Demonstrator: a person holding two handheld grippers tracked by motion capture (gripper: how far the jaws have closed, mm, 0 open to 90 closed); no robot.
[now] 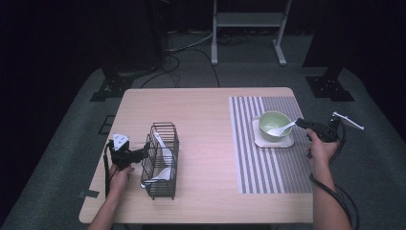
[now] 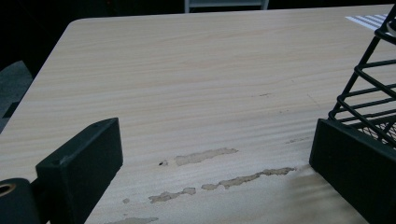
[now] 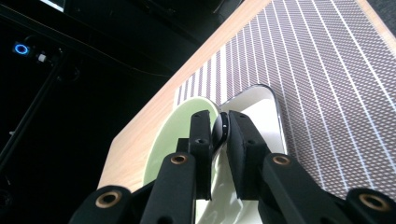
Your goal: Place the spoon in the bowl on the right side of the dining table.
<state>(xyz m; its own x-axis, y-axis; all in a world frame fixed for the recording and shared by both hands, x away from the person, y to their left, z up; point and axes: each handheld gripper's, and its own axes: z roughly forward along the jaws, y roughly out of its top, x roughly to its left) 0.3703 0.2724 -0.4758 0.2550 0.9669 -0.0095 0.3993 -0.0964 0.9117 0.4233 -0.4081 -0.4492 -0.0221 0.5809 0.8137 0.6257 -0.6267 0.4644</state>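
A white spoon [image 1: 281, 128] rests in a pale green bowl [image 1: 274, 125] that stands on a white square plate [image 1: 274, 142] on the striped placemat [image 1: 268, 163]. My right gripper [image 1: 300, 122] comes in from the right and is shut on the tip of the spoon's handle. In the right gripper view that handle tip [image 3: 219, 130] sits pinched between the narrow jaws of my right gripper [image 3: 219, 122], over the bowl [image 3: 173, 135]. My left gripper [image 1: 139, 155] lies low beside a black wire basket [image 1: 162, 139]. My left gripper [image 2: 217, 172] stands open, its right jaw against the basket [image 2: 369, 93].
White utensils [image 1: 163, 163] lie inside the wire basket. The wooden table [image 1: 206, 124] has worn patches [image 2: 205, 156] in front of the left gripper. A metal stand [image 1: 249, 28] stands on the floor behind the table. Cables trail from both grippers.
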